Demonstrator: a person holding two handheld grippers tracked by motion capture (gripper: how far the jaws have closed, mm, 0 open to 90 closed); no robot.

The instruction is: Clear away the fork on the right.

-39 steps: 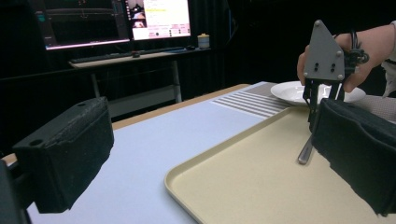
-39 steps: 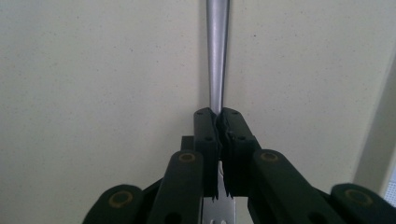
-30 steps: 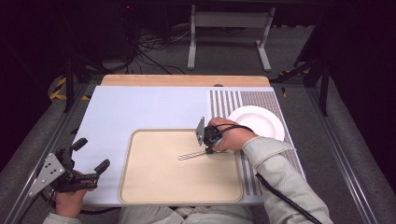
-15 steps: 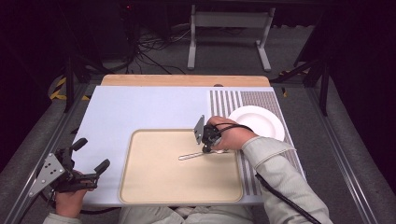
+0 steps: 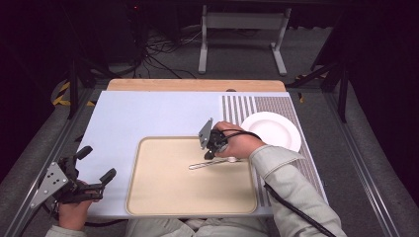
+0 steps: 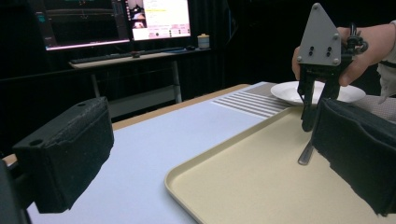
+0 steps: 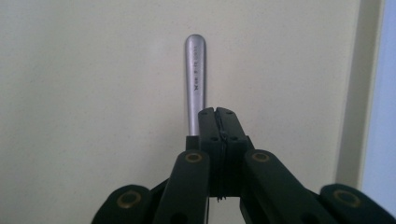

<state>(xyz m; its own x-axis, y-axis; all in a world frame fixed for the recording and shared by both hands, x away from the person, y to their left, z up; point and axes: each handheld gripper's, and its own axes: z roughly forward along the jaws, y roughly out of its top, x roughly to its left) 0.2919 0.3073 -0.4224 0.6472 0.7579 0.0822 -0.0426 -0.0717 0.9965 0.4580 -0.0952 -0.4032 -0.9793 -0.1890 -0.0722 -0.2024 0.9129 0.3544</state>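
Note:
A metal spoon (image 5: 200,165) lies on the beige tray (image 5: 148,197), handle toward the tray's middle. My right gripper (image 5: 209,157) points down at the spoon's middle with its jaws shut on it. In the right gripper view the jaws (image 7: 218,112) are pressed together and the spoon handle (image 7: 195,79) sticks out beyond them over the tray (image 7: 70,93). The left gripper view shows the right gripper (image 6: 308,126) upright over the spoon (image 6: 306,154), whose handle end is at the tray surface. My left gripper (image 5: 97,162) rests open and holds nothing at the table's near left corner.
A white plate (image 5: 271,129) stands just right of the tray, behind the right hand, on a striped mat (image 5: 247,106). The tray rim (image 6: 196,163) lies ahead of the left gripper (image 6: 210,130). Bare light-blue table surface (image 5: 148,116) stretches left of and behind the tray.
The right hand has shifted only slightly above the spoon. The left gripper and the spoon have kept their places.

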